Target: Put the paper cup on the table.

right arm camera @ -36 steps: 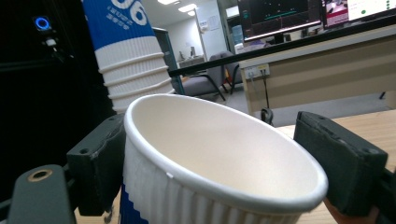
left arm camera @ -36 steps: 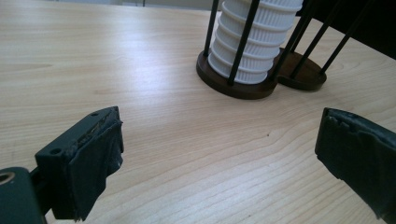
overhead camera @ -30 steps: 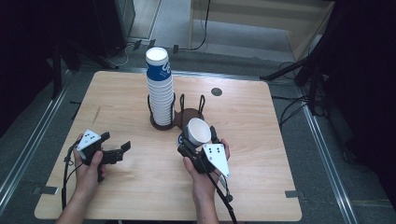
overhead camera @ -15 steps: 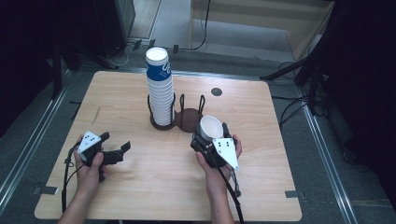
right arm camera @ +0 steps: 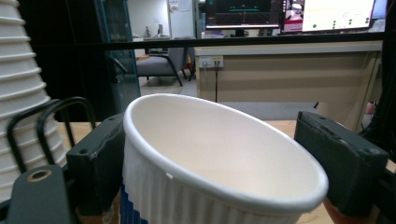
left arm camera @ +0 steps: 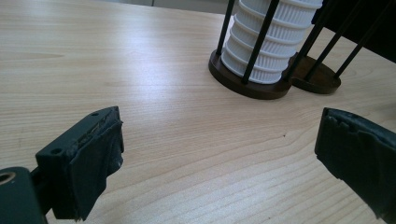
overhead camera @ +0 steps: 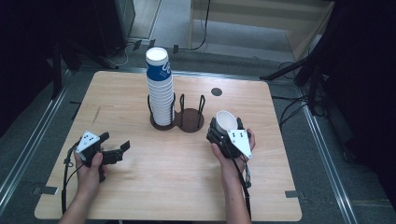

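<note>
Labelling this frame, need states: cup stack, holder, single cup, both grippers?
Tall stack of white ribbed paper cups: upright, nested in the holder's left ring.
Dark brown two-ring wire cup holder: right ring empty.
Single white paper cup: upright, between the right gripper's jaws.
Right gripper: shut on the cup.
Left gripper: open, empty.

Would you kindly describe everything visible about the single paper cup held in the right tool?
The paper cup is white inside, with a rolled rim and a ribbed white wall showing a bit of blue print low down. It is empty, mouth up and tilted. It sits between the jaws of the right tool, which grip its sides, to the right of the empty side of the cup holder.
</note>
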`<state>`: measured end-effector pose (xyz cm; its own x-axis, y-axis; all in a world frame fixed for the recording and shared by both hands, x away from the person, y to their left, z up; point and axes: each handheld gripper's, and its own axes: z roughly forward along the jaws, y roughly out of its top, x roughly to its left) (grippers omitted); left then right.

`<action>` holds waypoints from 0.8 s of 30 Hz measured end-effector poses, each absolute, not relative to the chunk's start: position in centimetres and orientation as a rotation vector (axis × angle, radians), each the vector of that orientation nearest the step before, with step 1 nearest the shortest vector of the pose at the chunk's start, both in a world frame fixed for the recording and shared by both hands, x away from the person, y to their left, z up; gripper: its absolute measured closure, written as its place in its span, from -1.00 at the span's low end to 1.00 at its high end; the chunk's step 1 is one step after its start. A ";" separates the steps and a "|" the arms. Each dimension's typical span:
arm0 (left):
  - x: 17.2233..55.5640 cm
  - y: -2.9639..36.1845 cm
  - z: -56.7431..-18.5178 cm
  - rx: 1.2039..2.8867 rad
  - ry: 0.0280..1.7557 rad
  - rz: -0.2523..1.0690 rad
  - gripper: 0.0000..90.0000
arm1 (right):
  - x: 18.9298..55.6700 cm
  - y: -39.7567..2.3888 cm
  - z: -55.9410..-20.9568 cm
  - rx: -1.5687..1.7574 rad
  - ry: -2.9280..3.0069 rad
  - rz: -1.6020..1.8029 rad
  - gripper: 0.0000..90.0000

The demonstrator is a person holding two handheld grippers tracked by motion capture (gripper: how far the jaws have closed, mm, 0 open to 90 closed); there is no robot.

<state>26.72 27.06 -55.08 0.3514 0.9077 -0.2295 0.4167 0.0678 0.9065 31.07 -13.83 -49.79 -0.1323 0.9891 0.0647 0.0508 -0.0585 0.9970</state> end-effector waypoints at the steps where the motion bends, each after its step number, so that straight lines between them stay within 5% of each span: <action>1: 26.7 27.0 -55.1 1.539 1.243 0.573 -0.95 | 31.4 -14.0 -49.9 1.226 1.313 1.327 -0.69; 24: 26.7 27.1 -55.1 1.523 1.224 0.555 -0.95 | 36.3 -18.2 -51.5 1.311 1.321 1.188 -0.70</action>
<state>26.72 27.07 -55.11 0.3680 0.8972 -0.2440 0.4080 0.0800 0.9095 36.27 -18.18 -51.47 -0.0325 0.9991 0.0286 0.1339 -0.0240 0.9907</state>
